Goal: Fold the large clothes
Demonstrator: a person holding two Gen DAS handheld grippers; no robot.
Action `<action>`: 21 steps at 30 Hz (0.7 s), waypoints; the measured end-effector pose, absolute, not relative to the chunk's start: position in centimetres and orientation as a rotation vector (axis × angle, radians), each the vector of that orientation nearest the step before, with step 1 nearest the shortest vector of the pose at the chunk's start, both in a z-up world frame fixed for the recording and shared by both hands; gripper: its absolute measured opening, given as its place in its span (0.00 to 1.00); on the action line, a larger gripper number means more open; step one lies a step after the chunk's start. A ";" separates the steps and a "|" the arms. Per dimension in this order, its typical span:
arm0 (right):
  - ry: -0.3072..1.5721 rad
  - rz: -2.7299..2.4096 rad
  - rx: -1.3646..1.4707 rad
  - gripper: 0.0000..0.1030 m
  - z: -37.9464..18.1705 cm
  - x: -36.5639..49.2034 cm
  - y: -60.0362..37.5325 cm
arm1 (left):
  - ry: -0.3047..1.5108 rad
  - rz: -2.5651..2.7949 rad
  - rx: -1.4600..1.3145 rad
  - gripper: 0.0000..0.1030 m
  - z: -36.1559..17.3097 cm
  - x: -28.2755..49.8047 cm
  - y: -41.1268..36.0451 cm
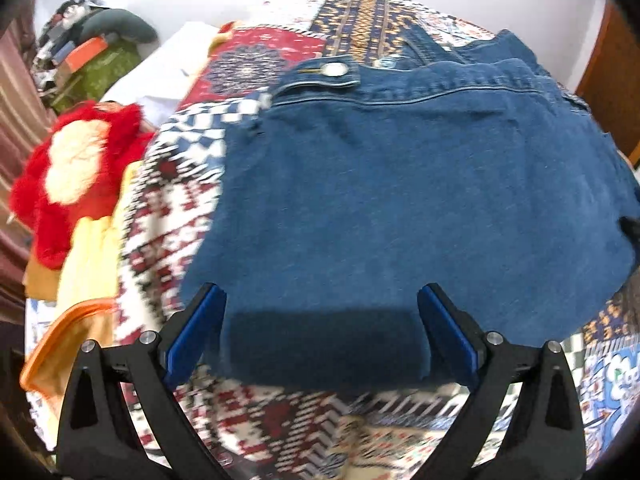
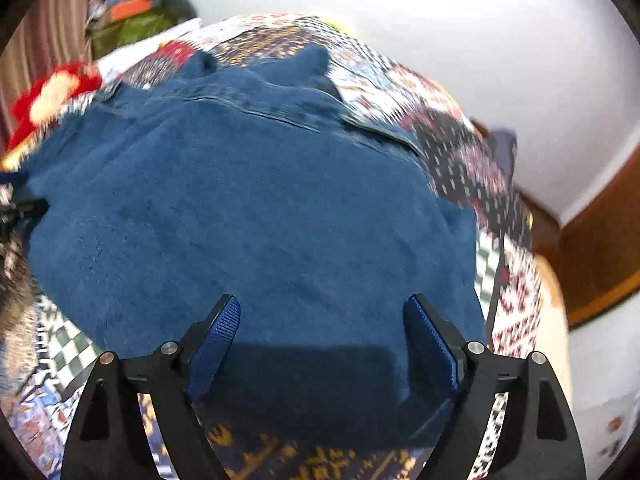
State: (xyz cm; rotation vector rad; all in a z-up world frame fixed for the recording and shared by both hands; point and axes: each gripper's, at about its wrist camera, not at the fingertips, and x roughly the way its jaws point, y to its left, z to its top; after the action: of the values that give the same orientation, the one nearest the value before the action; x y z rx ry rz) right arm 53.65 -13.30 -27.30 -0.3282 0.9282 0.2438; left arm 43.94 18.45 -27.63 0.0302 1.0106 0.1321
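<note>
- Left wrist view: left gripper is hanging wide, clamping nothing, over the jeans' near edge.
- Right gripper is likewise gaping, empty.
- Jeans are lying folded on the patterned bedspread; advisable: pinching both near corners evenly.
</note>
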 end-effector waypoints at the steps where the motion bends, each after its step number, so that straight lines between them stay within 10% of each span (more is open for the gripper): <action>1: 0.931 0.233 -0.303 0.81 -27.1 53.5 -14.4 | 1.006 0.150 0.036 0.97 -27.6 43.5 18.8; 21: 0.880 0.312 0.052 0.82 -20.7 49.3 -19.5 | 0.908 0.183 -0.429 0.97 -24.4 35.3 24.1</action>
State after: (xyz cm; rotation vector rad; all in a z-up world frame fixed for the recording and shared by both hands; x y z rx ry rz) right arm 49.34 -19.53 -20.73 0.0522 0.8805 0.3125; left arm 35.26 24.07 -24.35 -0.4293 0.9076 0.1832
